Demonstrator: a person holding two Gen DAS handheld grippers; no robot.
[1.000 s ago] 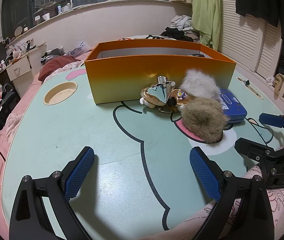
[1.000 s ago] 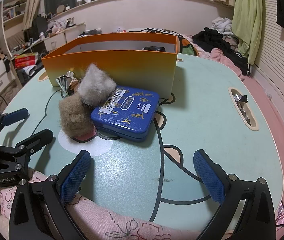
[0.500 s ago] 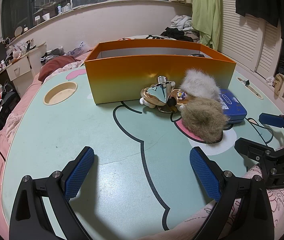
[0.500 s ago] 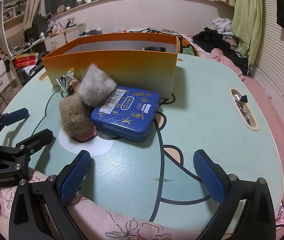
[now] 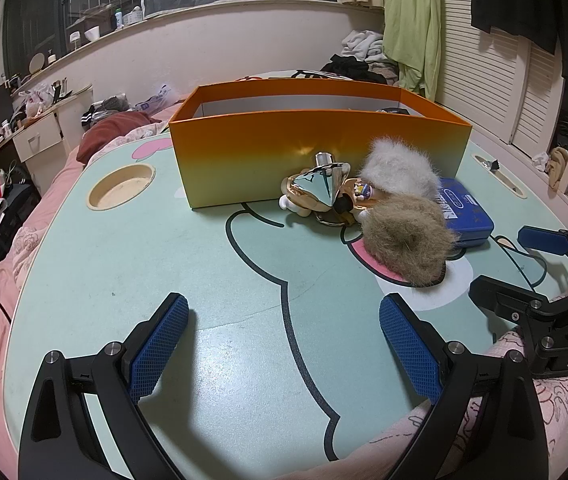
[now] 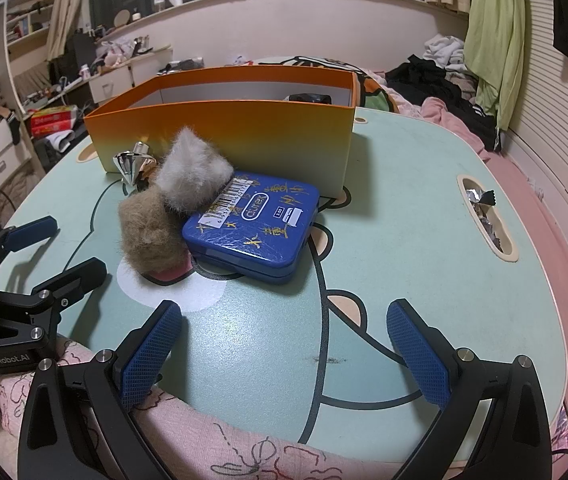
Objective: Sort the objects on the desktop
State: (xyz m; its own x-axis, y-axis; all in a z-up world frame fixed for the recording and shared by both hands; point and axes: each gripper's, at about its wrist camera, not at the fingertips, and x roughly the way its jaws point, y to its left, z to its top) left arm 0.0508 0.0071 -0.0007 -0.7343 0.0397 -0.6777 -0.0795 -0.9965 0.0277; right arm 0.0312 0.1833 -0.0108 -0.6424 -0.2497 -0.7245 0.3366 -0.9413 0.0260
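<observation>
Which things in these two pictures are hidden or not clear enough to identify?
- Inside of the orange box: both views, its front wall hides the contents; only the top of a dark object shows.
- Small figures beside the silver cone: left wrist view, too small, partly behind the brown fur ball.
- Foil scraps in the table slot: right wrist view, too small.

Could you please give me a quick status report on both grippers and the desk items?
Left gripper open, empty. Right gripper open, empty. Blue tin, two fur pompoms outside orange box. Path clear.
</observation>
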